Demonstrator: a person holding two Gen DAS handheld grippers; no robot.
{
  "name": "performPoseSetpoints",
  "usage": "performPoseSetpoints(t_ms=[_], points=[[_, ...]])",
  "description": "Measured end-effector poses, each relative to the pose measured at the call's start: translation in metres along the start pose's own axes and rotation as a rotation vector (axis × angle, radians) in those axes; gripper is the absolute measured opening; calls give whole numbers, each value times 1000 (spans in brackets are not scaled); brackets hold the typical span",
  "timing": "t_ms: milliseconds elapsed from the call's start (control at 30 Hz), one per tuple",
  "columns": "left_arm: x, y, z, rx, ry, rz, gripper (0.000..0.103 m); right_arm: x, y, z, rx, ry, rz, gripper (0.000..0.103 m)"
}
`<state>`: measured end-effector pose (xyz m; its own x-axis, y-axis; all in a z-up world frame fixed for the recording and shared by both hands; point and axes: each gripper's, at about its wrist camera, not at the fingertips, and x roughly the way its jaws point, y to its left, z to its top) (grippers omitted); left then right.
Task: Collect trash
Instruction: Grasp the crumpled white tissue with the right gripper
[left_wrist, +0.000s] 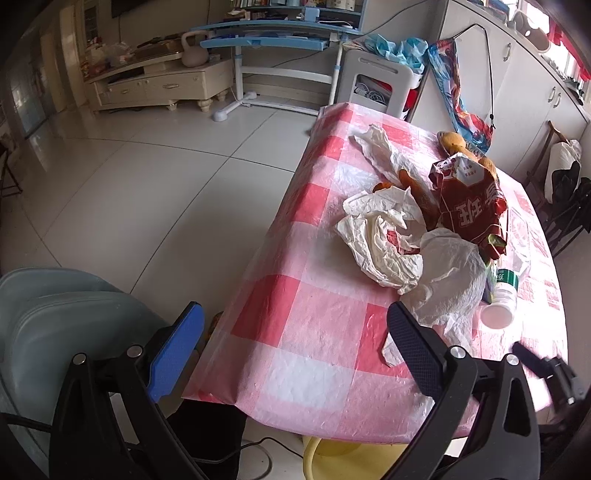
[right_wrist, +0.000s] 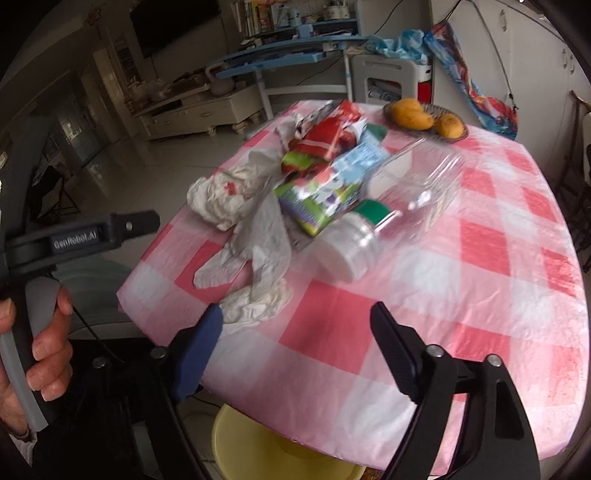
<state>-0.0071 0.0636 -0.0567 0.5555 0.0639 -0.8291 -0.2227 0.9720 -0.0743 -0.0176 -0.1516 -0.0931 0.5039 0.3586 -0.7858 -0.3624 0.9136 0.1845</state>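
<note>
1. While both hover at the tabletop's (right_wrist: 424, 314) near edge, the left gripper (left_wrist: 295, 345) and right gripper (right_wrist: 295, 336) hold their fingers spread, pinching nothing.
2. Bare checked cloth lies ahead.
3. Farther in, crumpled white tissues (left_wrist: 384, 240), a toppled bottle (right_wrist: 354, 247) and a red wrapper (left_wrist: 469, 206) heap toward the left edge.

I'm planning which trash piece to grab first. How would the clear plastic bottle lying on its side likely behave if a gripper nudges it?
The clear plastic bottle lies on its side on the checked tablecloth, so it would probably roll. It looks empty, so it is likely light and would skid easily. Its thin, see-through wall may dent under a squeeze; the white cap end looks stiffer.
</note>
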Motion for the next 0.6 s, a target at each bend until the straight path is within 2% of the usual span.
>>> performPoseSetpoints(t_ms=[67,167,200,367,600], points=[[0,2,1,-8,1,-2,96,7,7,-1,7,14,51,67],[1,4,4,-19,4,-7,96,16,15,-3,-28,6,37,66],[1,4,4,-20,3,-8,96,20,17,-2,-25,12,45,60],[2,7,9,-26,2,-11,96,27,22,1,-54,14,53,42],[7,1,16,-17,-9,-22,96,16,17,-8,-61,35,102,32]])
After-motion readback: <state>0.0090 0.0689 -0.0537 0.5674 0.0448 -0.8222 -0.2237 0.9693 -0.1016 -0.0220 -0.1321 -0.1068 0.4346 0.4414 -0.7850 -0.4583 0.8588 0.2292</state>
